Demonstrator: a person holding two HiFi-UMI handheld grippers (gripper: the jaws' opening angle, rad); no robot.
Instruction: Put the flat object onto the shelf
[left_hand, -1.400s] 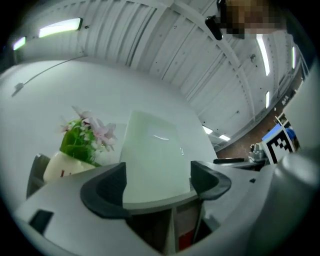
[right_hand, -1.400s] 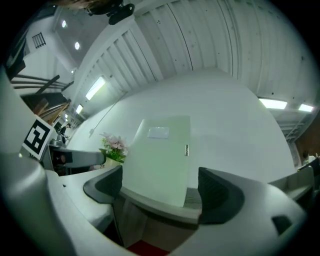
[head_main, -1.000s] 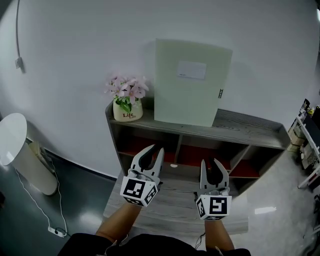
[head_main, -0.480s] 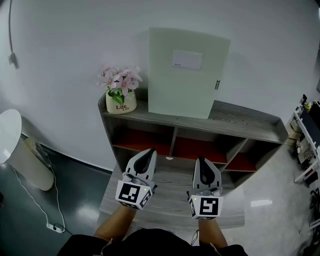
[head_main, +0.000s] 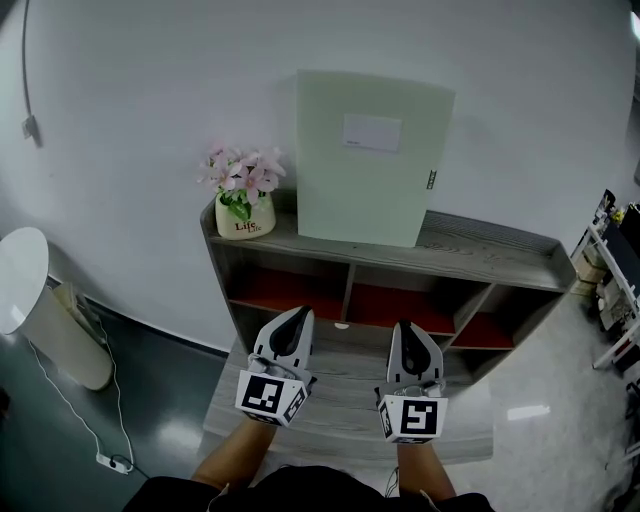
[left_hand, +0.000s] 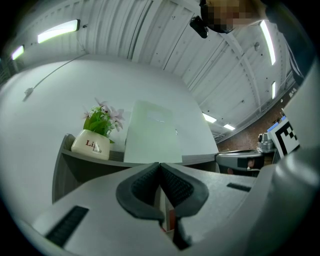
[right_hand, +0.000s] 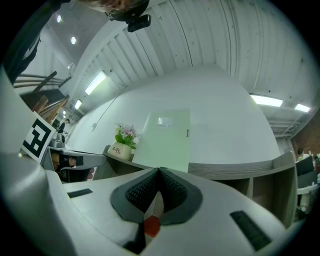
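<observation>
A pale green flat folder (head_main: 368, 160) with a white label stands upright on top of the grey wooden shelf (head_main: 500, 258), leaning against the white wall. It also shows in the left gripper view as the folder (left_hand: 152, 132) and in the right gripper view as the folder (right_hand: 165, 137). My left gripper (head_main: 296, 318) and right gripper (head_main: 408, 329) hover side by side in front of the shelf's lower compartments, well below the folder. Both are shut with nothing between their pads.
A cream pot of pink flowers (head_main: 243, 196) sits at the shelf top's left end, beside the folder. A low grey bench (head_main: 340, 400) lies under my grippers. A white round bin (head_main: 35, 300) and a cable stand on the dark floor at left. Office furniture (head_main: 615, 270) is at far right.
Both grippers have gone from open to shut, with nothing in them. They sit slightly lower in the head view; the folder stays on the shelf top.
</observation>
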